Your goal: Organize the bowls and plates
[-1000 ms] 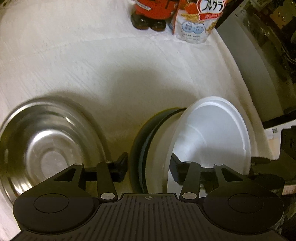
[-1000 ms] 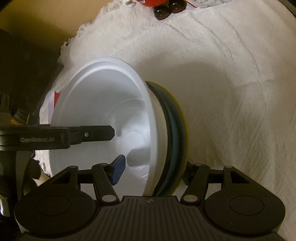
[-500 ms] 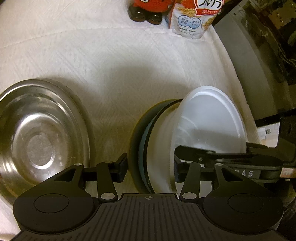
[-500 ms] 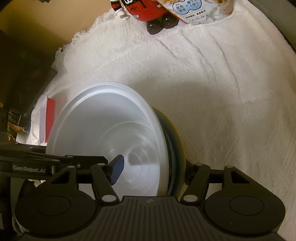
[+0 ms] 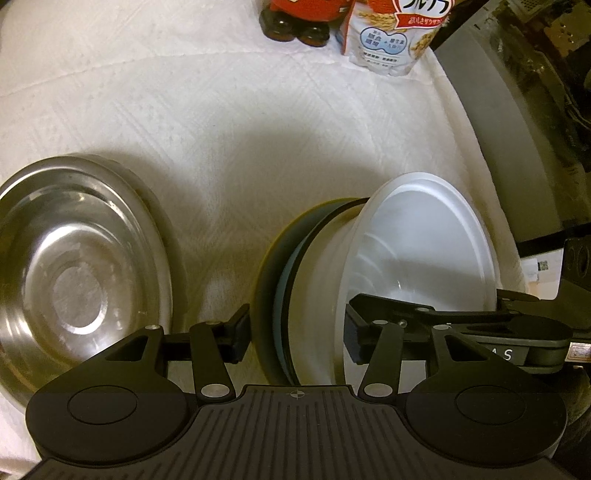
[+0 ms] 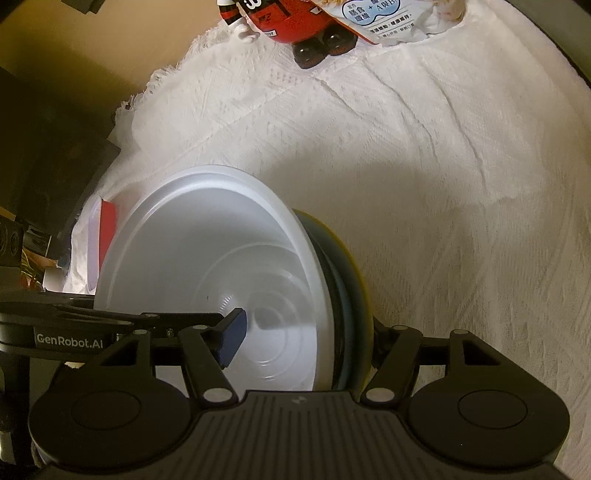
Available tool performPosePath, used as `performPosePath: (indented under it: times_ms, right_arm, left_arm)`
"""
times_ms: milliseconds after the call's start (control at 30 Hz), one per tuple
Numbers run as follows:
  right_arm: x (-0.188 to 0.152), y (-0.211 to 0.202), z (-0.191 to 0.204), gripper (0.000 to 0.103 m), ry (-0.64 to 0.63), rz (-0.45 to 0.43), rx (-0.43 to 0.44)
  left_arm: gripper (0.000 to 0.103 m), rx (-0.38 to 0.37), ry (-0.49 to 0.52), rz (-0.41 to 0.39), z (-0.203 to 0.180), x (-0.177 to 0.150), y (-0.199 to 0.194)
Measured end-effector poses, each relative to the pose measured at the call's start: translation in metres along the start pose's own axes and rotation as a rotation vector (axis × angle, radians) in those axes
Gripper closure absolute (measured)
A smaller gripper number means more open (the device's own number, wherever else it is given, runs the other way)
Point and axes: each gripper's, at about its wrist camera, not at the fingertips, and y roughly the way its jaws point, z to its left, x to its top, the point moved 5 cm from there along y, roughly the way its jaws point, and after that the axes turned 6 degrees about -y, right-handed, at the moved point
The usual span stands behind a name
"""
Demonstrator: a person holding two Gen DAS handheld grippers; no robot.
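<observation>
- White plastic, ribbed inside: the bowl [image 5: 417, 251] sits nested on top of a short stack of plates [image 5: 275, 280], dark and blue over a yellow one, on the white cloth [image 5: 221, 129] near its right-hand edge.
- Your left gripper [image 5: 295, 332] straddles the left side of that stack, one finger outside the plate rims and the other down inside the bowl.
- Its jaws have just been opening and stand wide. The outer pad sits just clear of the yellow rim, so it grips nothing, though the stack is between the fingers.
- Your right gripper [image 6: 306, 339] straddles the opposite side. Its blue-padded finger hangs inside the bowl, above the bottom.
- The other finger of that gripper is hidden behind the plate edges. The jaws stand about half apart, and I cannot tell whether they press on the stack.
- A steel bowl [image 5: 74, 266] lies empty on the cloth to the left, apart from the stack.
- A cereal bag [image 5: 391, 37] and a red toy figure [image 6: 280, 18] stand at the far edge.
</observation>
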Motion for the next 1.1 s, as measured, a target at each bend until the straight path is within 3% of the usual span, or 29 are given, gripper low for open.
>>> performPosePath:
  times_ms: [300, 500, 900, 1100]
  right_arm:
    - [0.003, 0.002, 0.005, 0.037, -0.023, 0.015, -0.02]
    - [0.009, 0.005, 0.016, 0.037, -0.13, 0.036, -0.132]
    - [0.003, 0.005, 0.009, 0.038, -0.074, 0.022, -0.059]
    - [0.001, 0.005, 0.012, 0.039, -0.057, 0.011, -0.075]
  left_arm:
    - [0.049, -0.013, -0.023, 0.015, 0.004, -0.002, -0.001]
    - [0.049, -0.022, -0.028, 0.014, 0.005, -0.001, -0.004]
    - [0.046, 0.0, -0.006, -0.003, 0.0, -0.002, -0.003]
    - [0.049, 0.013, -0.025, 0.007, 0.005, -0.002, -0.006]
